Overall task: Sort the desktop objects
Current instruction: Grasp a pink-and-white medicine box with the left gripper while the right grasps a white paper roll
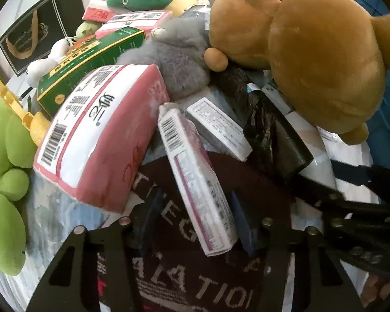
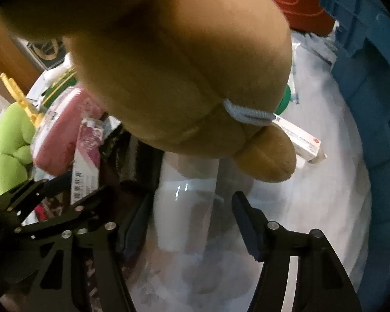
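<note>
My left gripper (image 1: 195, 215) is open around a slim white-and-pink box (image 1: 195, 179) that lies on a dark maroon cloth with white letters (image 1: 195, 280). A large pink tissue pack (image 1: 101, 135) lies to its left. A brown plush bear (image 1: 312, 52) lies at the upper right over a black bag (image 1: 267, 130). My right gripper (image 2: 189, 215) is open around a white bottle (image 2: 184, 208), under the brown plush bear (image 2: 182, 65). The left gripper (image 2: 65, 202) shows at the left of the right wrist view.
A grey plush (image 1: 179, 59), a green box (image 1: 91, 59), a green plush (image 1: 5, 182), a yellow hanger (image 1: 15, 98) and a black gift bag (image 1: 41, 26) lie around. A blue crate (image 2: 371, 104) stands at the right, with a small white box (image 2: 299, 140) near it.
</note>
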Tool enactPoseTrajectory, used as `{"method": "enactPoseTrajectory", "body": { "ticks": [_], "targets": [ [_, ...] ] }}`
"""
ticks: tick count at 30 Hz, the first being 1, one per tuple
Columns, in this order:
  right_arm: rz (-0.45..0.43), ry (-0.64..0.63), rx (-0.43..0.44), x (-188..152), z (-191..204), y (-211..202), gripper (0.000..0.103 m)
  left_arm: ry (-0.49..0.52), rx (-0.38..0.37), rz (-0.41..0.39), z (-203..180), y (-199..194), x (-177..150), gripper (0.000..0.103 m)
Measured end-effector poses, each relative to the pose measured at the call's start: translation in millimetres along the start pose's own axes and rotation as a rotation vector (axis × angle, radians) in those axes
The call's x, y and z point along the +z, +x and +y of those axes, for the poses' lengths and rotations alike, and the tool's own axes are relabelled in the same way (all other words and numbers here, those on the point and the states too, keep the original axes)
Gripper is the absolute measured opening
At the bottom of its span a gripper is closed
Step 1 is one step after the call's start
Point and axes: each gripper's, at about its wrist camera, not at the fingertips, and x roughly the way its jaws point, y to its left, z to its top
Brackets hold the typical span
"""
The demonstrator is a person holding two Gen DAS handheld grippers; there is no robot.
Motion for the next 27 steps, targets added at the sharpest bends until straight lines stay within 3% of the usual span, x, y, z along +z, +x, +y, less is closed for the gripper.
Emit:
{"method": "enactPoseTrajectory", "body": {
  "ticks": [2, 7, 16, 22, 25, 27],
  "targets": [
    [0.003, -0.02, -0.028, -2, 3, 6, 0.046, 0.008, 0.012, -0.007, -3, -2, -1, 0.042],
    [0.031, -0.043, -0.043, -14, 6, 1, 0.046, 0.009, 0.008, -0.009, -8, -10, -11, 0.026],
    [0.062, -0.014, -0.042, -58, -5, -18, 0.047, 0.006, 0.015, 0.002, -16, -33, -45, 0.024],
    [0.029, -0.04, -0.056, -46, 2, -13, 0.052, -0.014, 0.001, -0.012, -14, -36, -51, 0.023],
    [0.005, -0.086, -0.101, -42, 10, -8, 0.046, -0.016, 0.007, -0.037, -15, -44, -54, 0.018],
    [0.009, -0.087, -0.084, -44, 12, -10, 0.046, -0.015, 0.011, -0.06, -16, -55, -58, 0.017]
  ]
}}
